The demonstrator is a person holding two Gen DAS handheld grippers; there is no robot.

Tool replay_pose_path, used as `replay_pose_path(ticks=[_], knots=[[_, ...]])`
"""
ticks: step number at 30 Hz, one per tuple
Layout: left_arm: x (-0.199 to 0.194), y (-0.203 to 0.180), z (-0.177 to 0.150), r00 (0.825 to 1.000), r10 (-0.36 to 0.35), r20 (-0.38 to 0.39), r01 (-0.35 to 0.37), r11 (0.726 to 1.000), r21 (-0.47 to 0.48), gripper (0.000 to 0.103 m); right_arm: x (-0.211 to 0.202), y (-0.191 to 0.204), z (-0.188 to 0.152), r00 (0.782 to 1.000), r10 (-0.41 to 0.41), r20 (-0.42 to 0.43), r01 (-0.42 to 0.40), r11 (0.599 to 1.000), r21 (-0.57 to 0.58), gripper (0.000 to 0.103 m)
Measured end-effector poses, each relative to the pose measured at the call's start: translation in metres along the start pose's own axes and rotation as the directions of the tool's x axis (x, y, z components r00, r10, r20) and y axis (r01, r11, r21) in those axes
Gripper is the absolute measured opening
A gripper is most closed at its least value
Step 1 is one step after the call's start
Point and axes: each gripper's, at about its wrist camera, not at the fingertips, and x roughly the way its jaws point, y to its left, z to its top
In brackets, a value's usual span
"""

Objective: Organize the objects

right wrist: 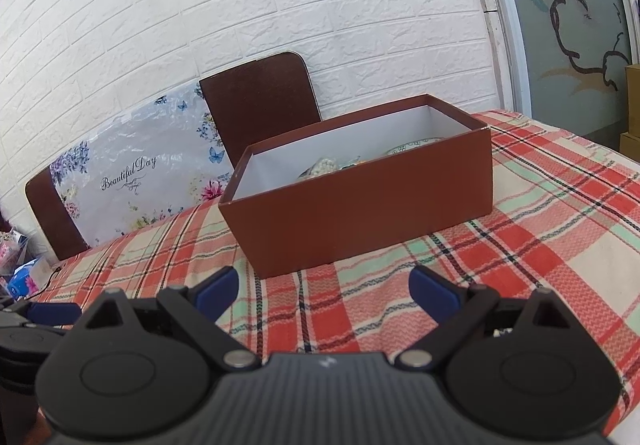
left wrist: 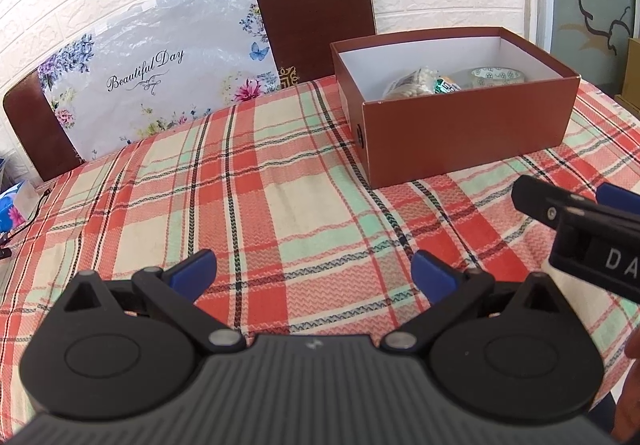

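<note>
Plaid tablecloth [left wrist: 280,185] being spread over the table, floral "Beautiful Day" panel [left wrist: 160,77] being propped against brown chair backs [left wrist: 316,13], white brick wall [right wrist: 280,5] being seen behind

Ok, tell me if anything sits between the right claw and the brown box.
Nothing visible does. The right claw is open and empty, and only bare plaid tablecloth lies between it and the near wall of the brown box.

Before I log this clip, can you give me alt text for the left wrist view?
An open, empty left hand-held gripper hovers over a red, green and cream plaid tablecloth. Beyond it to the right sits an open brown box holding a few small items, with the right hand-held gripper entering from the right edge and two brown chairs against a white brick wall behind.
</note>
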Motion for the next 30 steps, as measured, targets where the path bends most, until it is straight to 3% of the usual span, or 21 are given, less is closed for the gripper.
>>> replay_pose_path(ticks=[30], knots=[[-0.0058,-0.0025,0.0,1.0,0.0,0.003,0.0,0.999,-0.033,0.103,-0.0099,0.0096,-0.0015,1.0,0.01,0.026,-0.009,0.999,-0.039,0.096]])
